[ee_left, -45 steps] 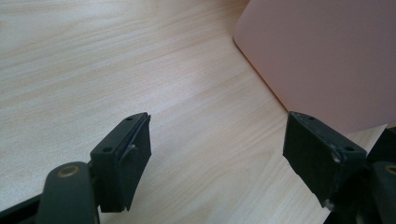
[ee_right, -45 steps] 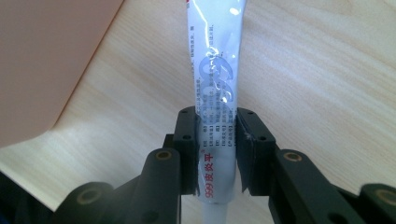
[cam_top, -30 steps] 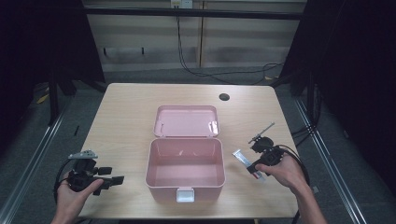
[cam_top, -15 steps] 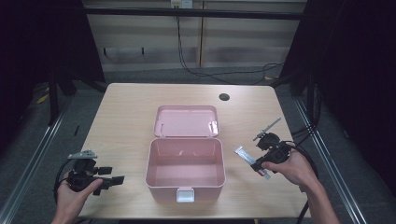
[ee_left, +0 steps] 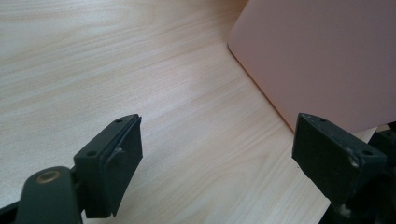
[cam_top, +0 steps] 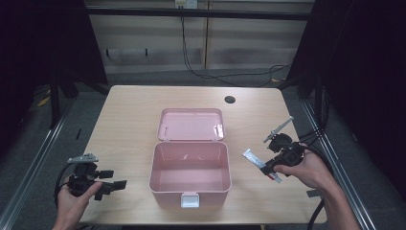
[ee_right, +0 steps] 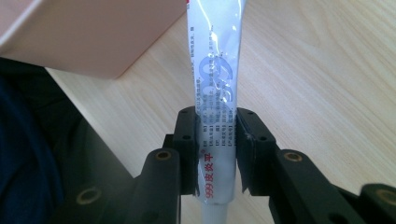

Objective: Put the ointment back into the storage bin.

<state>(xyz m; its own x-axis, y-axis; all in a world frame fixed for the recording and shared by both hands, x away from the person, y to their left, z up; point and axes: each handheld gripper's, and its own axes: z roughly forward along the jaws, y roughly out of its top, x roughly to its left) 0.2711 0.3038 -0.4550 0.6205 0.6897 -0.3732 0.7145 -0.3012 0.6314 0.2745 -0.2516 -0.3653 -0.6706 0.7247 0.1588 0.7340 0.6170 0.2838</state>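
A pink box (cam_top: pixel 190 173) stands open at the table's front middle, its lid (cam_top: pixel 191 124) laid back flat and its inside bare. To its right my right gripper (cam_top: pixel 268 168) is shut on a white ointment tube (cam_top: pixel 253 159) and holds it just above the table. In the right gripper view the tube (ee_right: pixel 215 79) runs up between the two jaws, with the pink box wall (ee_right: pixel 93 32) at the upper left. My left gripper (cam_top: pixel 112 184) rests open near the front left corner, nothing between its jaws. In the left gripper view the pink box wall (ee_left: pixel 322 56) lies ahead on the right.
A dark round hole (cam_top: pixel 230 99) sits near the table's (cam_top: pixel 129 124) far right. Black cables trail from both grippers off the table edges. Bare wood lies to the left of the box and behind the lid.
My right hand has drifted slightly right and farther from the front edge with the tube held in the gripper. The left gripper has stayed put.
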